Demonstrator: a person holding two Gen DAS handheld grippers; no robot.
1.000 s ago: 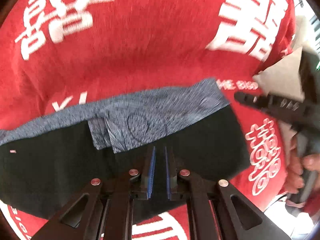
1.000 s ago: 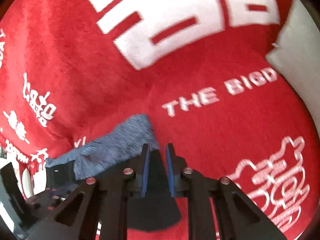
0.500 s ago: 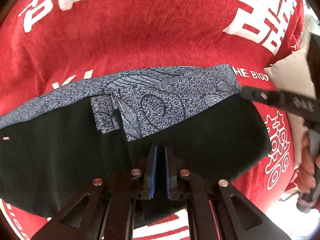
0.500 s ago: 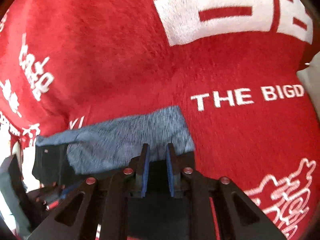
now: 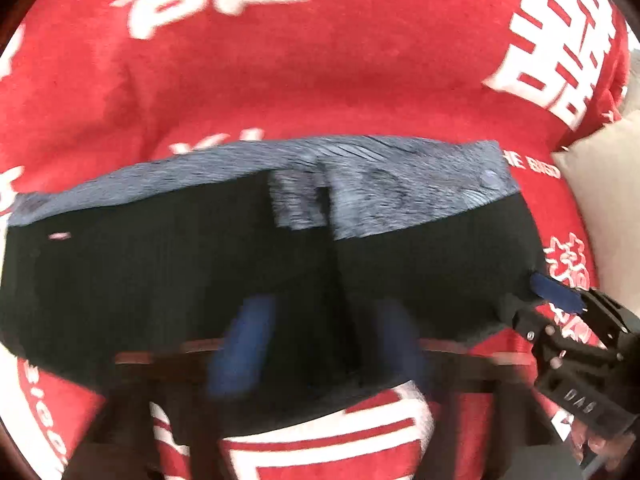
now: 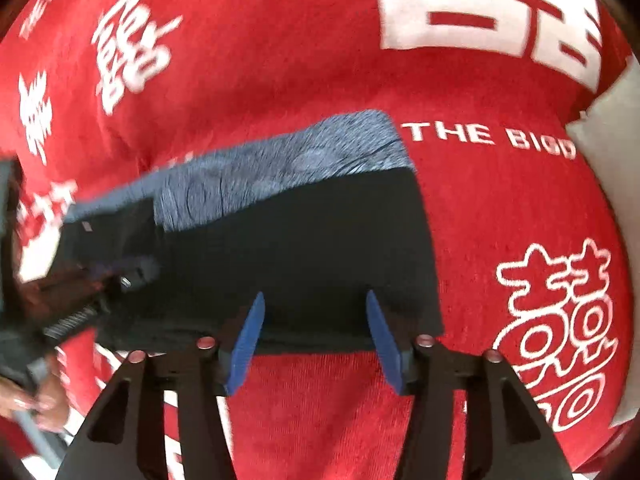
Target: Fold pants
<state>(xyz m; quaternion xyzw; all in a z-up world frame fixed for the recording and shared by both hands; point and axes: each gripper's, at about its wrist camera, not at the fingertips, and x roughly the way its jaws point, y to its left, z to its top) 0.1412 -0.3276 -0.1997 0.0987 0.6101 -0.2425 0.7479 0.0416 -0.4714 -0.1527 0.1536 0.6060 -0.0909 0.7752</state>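
We set pants [image 6: 304, 240] flat on red cloth [image 6: 500, 208] | both grippers [image 6: 314, 340] [image 5: 320, 348] spread, letting the fold rest

"THE BIGD" on red blanket [image 6: 480, 208]; "DAS" on right gripper [image 5: 556, 294].

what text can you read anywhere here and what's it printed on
"THE BIGD" in white on the red blanket, right of the pants; cut off at the blanket's edge.
"DAS" embossed on the right gripper body, seen from the left wrist.
Large white Chinese characters on the blanket: blurred or cropped, not readable.
Small pale tag on the pants: too small to read.
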